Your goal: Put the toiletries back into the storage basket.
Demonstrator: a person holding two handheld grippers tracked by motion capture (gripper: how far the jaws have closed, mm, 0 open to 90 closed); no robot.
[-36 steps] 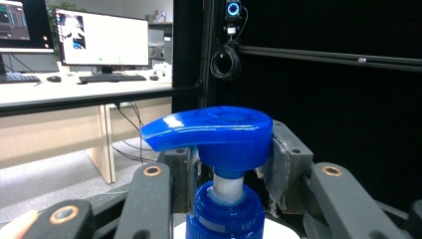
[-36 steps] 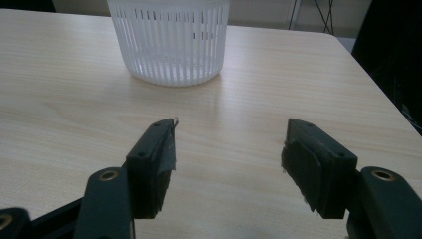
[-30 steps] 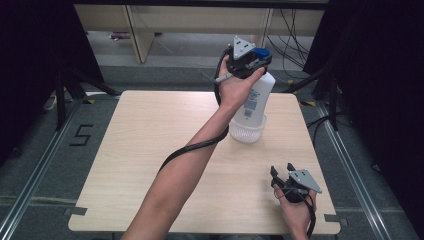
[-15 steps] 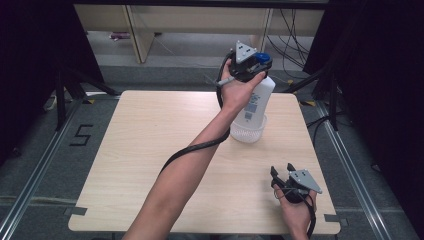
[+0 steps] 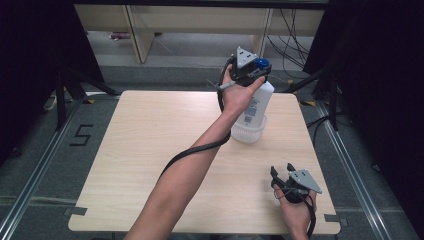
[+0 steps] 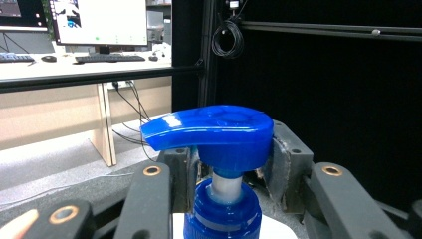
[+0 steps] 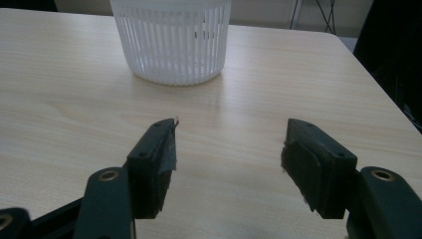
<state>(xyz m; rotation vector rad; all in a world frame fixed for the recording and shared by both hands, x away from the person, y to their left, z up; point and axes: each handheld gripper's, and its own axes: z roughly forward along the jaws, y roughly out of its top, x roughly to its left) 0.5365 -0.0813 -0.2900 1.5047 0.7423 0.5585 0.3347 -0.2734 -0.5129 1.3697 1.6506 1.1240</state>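
On a pale wooden bench [image 5: 150, 150], the left gripper [image 5: 247, 72], jaws clamped on a white bottle's [image 5: 255, 105] blue pump [image 6: 214, 132], seems to be lowering it into a white basket [image 7: 171, 40], needing steady descent, while the right gripper [image 7: 226, 164] rests nearby, jaws apart.

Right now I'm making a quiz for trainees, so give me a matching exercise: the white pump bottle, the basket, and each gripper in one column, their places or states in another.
Things:
1. white plastic bottle with blue pump head
2. white slotted plastic basket
3. left gripper
4. right gripper

States:
A. jaws open, nothing between them, low over the table
B. clamped at the bottle's pump
C. stands on the wooden table, bottle's base in it
D. held by its top, leaning

Pairs: 1-D, 2-C, 3-B, 4-A
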